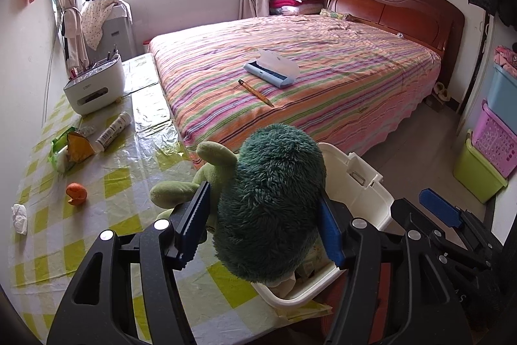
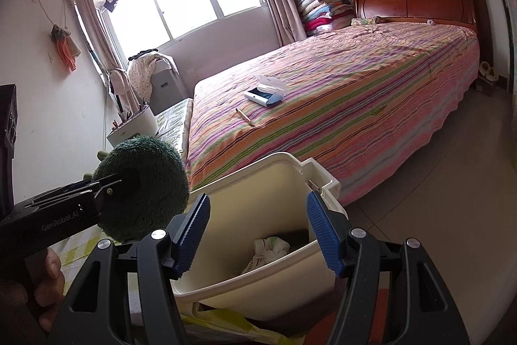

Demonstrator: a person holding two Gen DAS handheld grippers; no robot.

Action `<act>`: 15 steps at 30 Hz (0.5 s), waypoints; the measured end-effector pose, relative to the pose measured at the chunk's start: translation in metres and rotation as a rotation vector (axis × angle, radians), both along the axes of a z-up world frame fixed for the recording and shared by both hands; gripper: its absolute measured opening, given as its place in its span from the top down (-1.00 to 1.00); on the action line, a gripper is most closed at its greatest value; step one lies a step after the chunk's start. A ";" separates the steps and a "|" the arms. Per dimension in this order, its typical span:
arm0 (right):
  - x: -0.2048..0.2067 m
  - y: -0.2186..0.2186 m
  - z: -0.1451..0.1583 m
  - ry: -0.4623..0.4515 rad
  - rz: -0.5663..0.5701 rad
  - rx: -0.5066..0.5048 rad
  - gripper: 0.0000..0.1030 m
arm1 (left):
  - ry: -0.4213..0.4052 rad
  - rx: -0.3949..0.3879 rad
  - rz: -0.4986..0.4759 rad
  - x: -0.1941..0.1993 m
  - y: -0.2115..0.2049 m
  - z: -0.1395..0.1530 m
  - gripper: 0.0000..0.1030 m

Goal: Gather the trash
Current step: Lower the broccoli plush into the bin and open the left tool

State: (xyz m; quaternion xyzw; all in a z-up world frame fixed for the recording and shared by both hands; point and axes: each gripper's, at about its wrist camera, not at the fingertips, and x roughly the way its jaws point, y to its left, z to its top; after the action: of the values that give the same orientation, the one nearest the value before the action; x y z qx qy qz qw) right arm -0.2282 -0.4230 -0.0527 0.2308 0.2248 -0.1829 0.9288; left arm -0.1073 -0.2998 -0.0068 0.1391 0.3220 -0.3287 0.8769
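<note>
My left gripper [image 1: 263, 193] is shut on a green plush toy [image 1: 271, 183] with a shaggy dark shell, held over the table edge beside the white trash bin [image 1: 365, 183]. In the right wrist view the plush toy [image 2: 145, 189] hangs left of the bin [image 2: 258, 170], with a left finger [image 2: 106, 185] pressed into it. My right gripper [image 2: 258, 199] stands open above the bin, nothing between its pads. Crumpled paper [image 2: 269, 248] lies inside. On the table sit an orange peel [image 1: 77, 193], a tissue wad [image 1: 20, 214], wrappers [image 1: 69, 147] and a white tube [image 1: 113, 131].
A checked plastic tablecloth [image 1: 97, 248] covers the table. A white desk organiser [image 1: 93, 89] stands at its far end. The striped bed [image 1: 307, 80] carries a pencil [image 1: 257, 92] and a blue case [image 1: 271, 71]. Coloured storage bins [image 1: 484, 157] stack at the right wall.
</note>
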 end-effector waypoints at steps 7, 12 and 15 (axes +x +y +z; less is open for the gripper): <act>-0.005 0.003 0.004 -0.011 0.003 0.000 -0.18 | -0.005 0.009 -0.012 -0.005 -0.011 0.000 -0.20; -0.009 0.004 0.005 -0.019 0.004 0.001 -0.18 | -0.008 0.017 -0.020 -0.008 -0.015 -0.001 -0.21; -0.010 0.005 0.005 -0.018 0.001 -0.006 -0.18 | -0.014 0.021 -0.023 -0.009 -0.017 -0.001 -0.22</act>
State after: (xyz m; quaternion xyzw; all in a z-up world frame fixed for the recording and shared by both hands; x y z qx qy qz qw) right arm -0.2383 -0.4178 -0.0474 0.2294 0.2162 -0.1809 0.9316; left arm -0.1167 -0.3168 -0.0083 0.1542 0.3178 -0.3343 0.8738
